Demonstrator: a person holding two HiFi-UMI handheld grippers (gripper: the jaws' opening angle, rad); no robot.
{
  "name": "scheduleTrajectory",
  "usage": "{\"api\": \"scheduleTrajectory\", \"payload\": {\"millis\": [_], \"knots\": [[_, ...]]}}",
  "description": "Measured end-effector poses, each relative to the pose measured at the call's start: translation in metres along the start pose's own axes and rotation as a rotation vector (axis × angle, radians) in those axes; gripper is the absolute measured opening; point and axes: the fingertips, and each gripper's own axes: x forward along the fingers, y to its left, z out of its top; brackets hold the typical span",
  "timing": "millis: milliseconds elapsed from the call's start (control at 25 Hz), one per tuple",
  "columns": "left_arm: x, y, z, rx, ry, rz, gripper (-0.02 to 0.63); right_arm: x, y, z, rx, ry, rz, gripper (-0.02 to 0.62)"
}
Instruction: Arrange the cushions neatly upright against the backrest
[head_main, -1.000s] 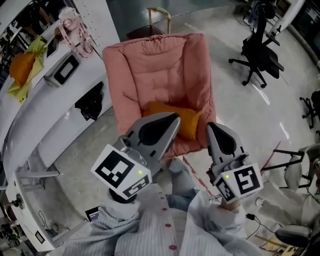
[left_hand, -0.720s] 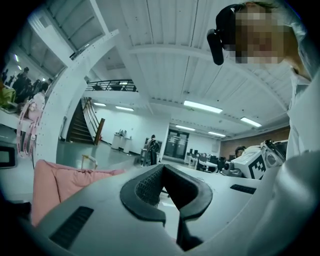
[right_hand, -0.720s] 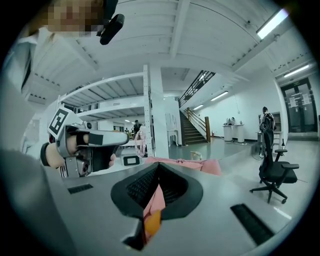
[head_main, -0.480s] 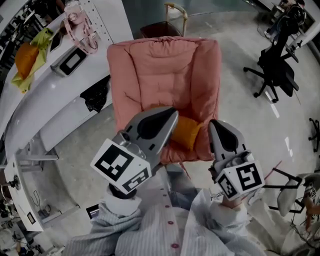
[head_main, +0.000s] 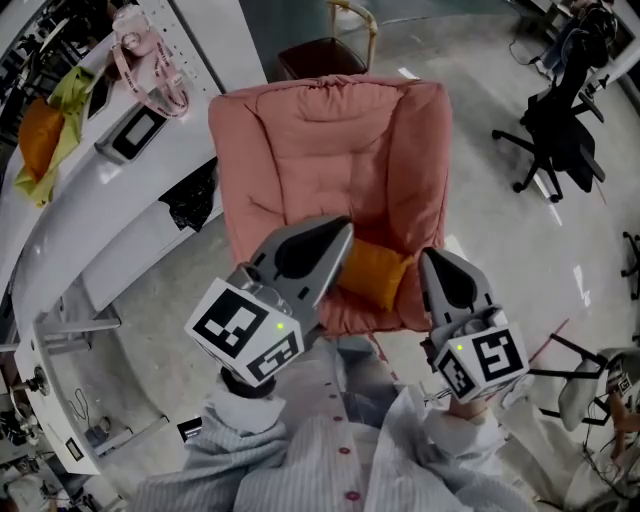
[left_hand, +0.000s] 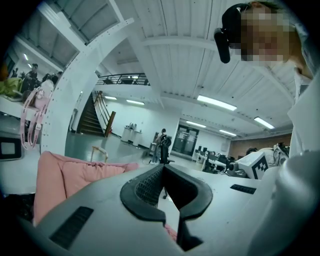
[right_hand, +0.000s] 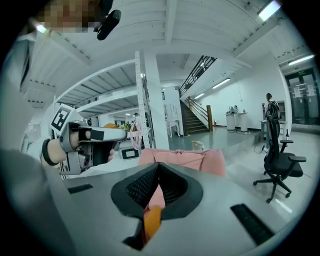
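Observation:
A pink padded armchair (head_main: 330, 160) stands in front of me on the pale floor. One orange cushion (head_main: 372, 272) lies flat at the front of its seat, away from the backrest. My left gripper (head_main: 343, 228) hovers above the seat's front left, shut and empty. To the cushion's right, my right gripper (head_main: 428, 258) is held up, also shut with nothing in it. In the left gripper view the closed left gripper (left_hand: 163, 168) points over the armchair (left_hand: 75, 175). In the right gripper view the right gripper (right_hand: 157, 166) aims at the armchair (right_hand: 190, 157), and the cushion (right_hand: 151, 221) shows below it.
A curved white counter (head_main: 90, 200) runs along the left with a pink bag (head_main: 150, 70) and yellow-orange cloth (head_main: 50, 120) on it. A black bag (head_main: 190, 195) sits at its foot. A black office chair (head_main: 555, 125) stands at the right, a small table (head_main: 320, 55) behind the armchair.
The head view has swung, so the armchair and cushion have shifted right in the picture. Both grippers stay shut, held much as before over the seat's front.

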Motion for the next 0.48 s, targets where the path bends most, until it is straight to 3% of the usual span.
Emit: {"api": "scheduleTrajectory", "payload": {"millis": [480], "knots": [[0.013, 0.087, -0.053, -0.061, 0.113, 0.038, 0.009, 0.043, -0.022, -0.054, 0.063, 0.104, -0.126, 0.012]]}}
